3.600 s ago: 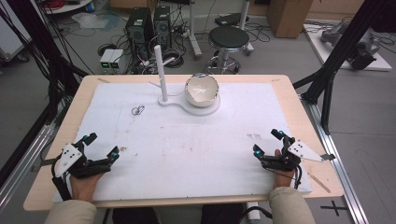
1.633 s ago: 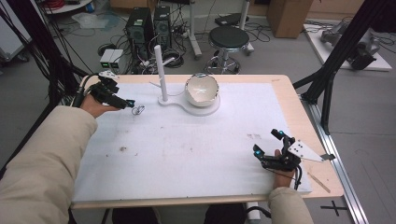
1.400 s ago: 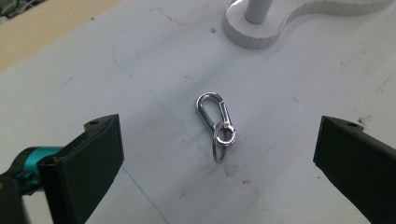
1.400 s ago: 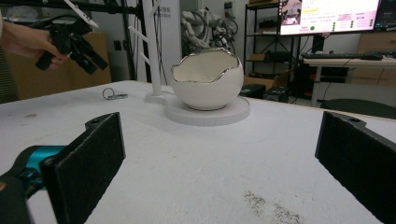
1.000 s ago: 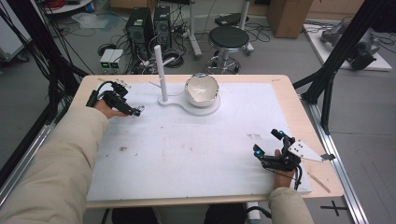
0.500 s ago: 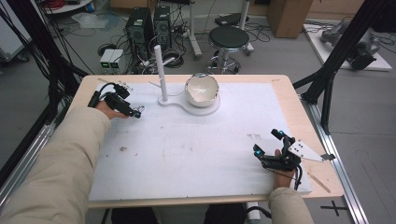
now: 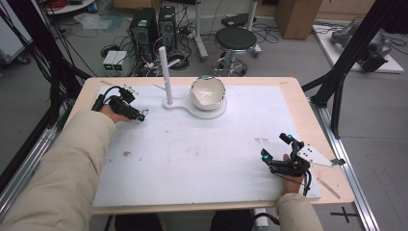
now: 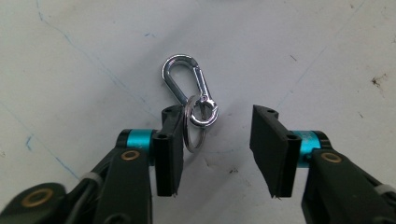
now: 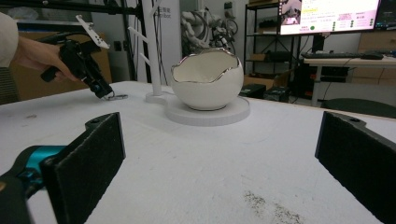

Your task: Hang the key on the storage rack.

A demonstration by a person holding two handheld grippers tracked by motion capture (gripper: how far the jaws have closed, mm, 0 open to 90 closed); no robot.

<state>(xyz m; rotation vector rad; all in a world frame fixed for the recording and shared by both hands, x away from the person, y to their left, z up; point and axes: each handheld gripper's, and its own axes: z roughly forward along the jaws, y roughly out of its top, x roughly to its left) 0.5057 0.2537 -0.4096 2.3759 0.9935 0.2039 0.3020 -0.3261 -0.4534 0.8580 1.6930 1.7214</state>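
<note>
Left gripper (image 8: 215, 149) at a shiny carabiner (image 8: 187, 86)
Jaws just closing, apart around its steel ring (image 8: 192, 135); right gripper (image 9: 219, 158) gapes wide.

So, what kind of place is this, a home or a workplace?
Most likely a robotics lab or workshop. Computer towers stand among loose cables on the floor behind the table, a monitor glows on a desk, and robot arms seem to stand in the background.
</note>
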